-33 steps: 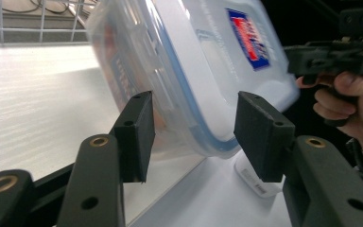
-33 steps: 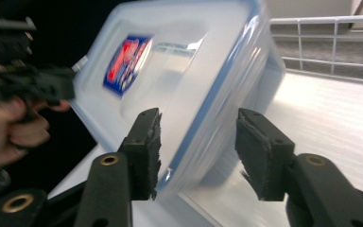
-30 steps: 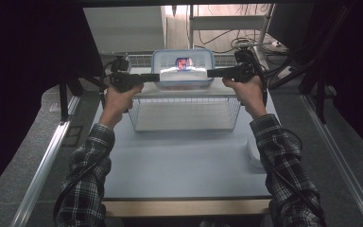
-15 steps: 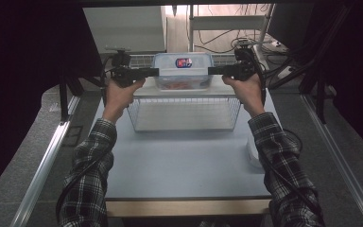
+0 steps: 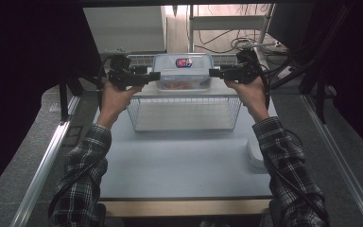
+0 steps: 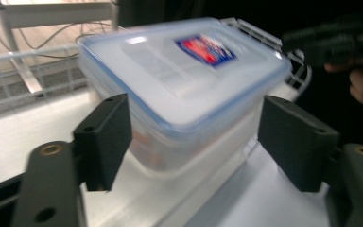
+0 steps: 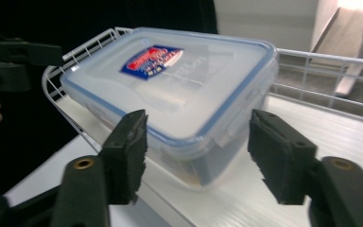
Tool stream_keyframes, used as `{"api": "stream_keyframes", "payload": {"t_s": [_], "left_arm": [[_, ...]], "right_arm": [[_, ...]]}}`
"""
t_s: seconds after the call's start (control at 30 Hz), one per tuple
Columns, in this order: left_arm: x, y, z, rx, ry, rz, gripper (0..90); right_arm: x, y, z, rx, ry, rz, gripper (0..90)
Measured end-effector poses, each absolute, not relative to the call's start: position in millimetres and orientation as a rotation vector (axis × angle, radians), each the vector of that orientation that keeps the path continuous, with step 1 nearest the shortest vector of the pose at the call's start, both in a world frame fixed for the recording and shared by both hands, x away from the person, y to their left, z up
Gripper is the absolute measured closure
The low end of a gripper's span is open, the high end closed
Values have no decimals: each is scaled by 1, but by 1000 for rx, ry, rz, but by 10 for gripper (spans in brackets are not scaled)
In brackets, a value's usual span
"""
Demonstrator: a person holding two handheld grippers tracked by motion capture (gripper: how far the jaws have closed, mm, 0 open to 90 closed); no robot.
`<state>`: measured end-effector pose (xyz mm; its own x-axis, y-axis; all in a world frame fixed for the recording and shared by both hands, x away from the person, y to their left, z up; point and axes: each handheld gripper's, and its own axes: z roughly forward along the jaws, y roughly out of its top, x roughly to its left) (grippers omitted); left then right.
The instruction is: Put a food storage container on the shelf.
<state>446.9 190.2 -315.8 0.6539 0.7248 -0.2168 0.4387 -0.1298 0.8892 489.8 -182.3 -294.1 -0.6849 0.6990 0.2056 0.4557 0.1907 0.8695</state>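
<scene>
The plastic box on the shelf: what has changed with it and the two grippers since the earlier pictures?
The plastic box was tipped toward the camera a second ago; now it sits flat on the white shelf. The left hand-held gripper and the right hand-held gripper have just been opening, their pads standing off the box ends. Both hands stayed beside the box; the wire basket did not move.

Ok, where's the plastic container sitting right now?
In the high view the plastic container rests on the white shelf above the wire basket, at the table's far side, between the left tongs and right tongs.
</scene>
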Motion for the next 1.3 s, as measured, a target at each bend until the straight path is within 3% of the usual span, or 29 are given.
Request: {"api": "stream_keyframes", "payload": {"t_s": [0.6,0.9,1.3], "left_arm": [[416,193,-342,1866,864,344,45],[391,190,-355,1910,807,454,45],[363,188,-373,1883,790,430,6]], "right_arm": [[457,-191,-313,962,2254,1426,174],[432,-192,-326,880,2282,1380,107],[409,-207,-344,902,2288,1372,66]]}}
